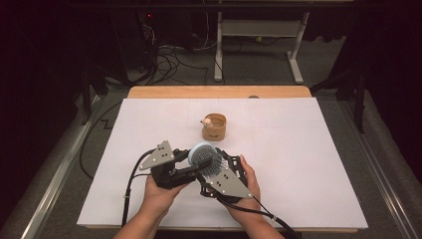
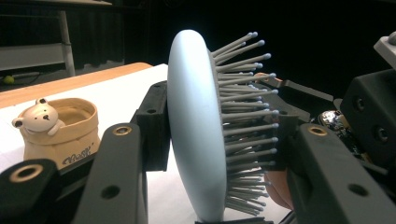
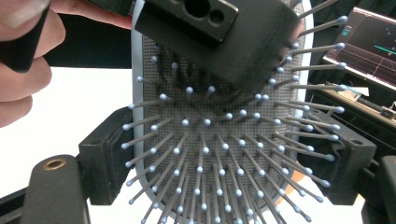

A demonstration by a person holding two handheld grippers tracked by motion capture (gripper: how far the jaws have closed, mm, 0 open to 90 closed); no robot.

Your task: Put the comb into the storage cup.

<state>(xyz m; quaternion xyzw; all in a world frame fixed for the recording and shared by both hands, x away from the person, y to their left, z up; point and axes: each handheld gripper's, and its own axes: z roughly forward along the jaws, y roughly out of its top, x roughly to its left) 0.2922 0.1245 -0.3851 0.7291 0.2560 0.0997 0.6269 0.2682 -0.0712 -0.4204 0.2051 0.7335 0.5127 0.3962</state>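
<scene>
Blue hairbrush [image 1: 205, 158] held off the table, just in front of the bear cup [image 1: 214, 126]. Left gripper [image 1: 186, 162] clamps brush back and bristles; right gripper [image 1: 219, 167] grips its edges.

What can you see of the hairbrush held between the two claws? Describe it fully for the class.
The hairbrush has a pale blue, smooth, plastic-looking oval head with a rounded back. Its face carries a grey perforated cushion set with thin grey bristles tipped with small balls. It is held up off the white table cover, on edge. The left claw clamps it, one jaw on the back, the other pressing into the bristles. The right claw grips the head's two side edges.
</scene>
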